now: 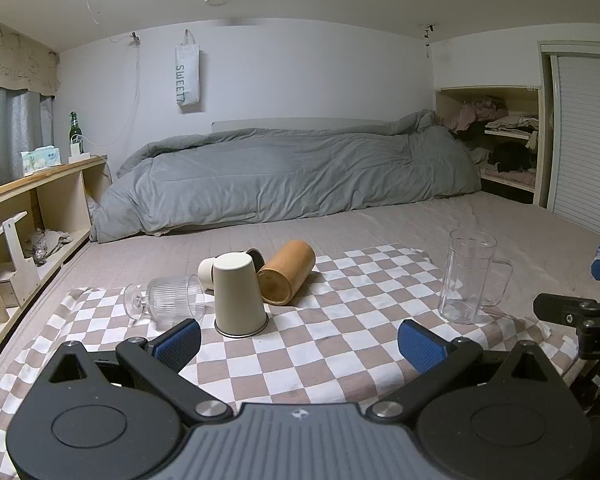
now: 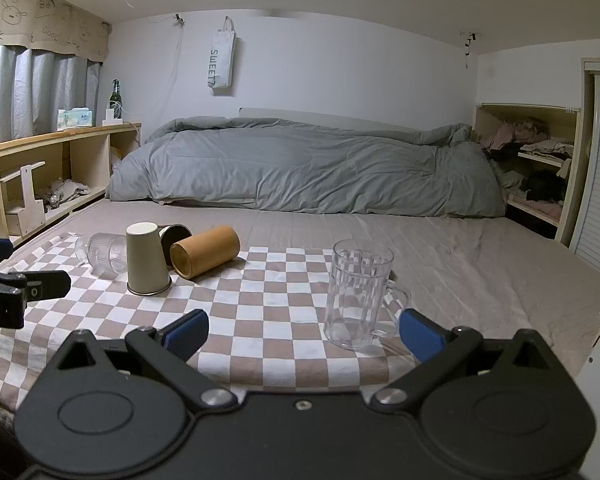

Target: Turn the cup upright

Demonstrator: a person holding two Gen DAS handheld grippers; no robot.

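Both tongs, left tongs [image 1: 300, 342] and right tongs [image 2: 304, 332], are hovering spread and empty at the checkered cloth's [image 1: 332, 344] near edge; approach step: next, left is needing to pinch the inverted beige cup [image 1: 239, 294].

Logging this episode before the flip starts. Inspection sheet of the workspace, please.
Surface: checkered cloth spread over a bed sheet, lightly wrinkled.
Job's things: beige cup mouth-down; bamboo cup on its side; ribbed glass goblet on its side; a cream cup and a dark cup lie behind them; clear mug already upright.
Clutter: nothing seen on the cloth beyond the cups.
Grippers: left gripper and right gripper both open, empty, short of the cups.
Cables: white cord hanging down the wall.
Surroundings: grey duvet, green bottle and tissue box on the side shelf, clothes shelves.
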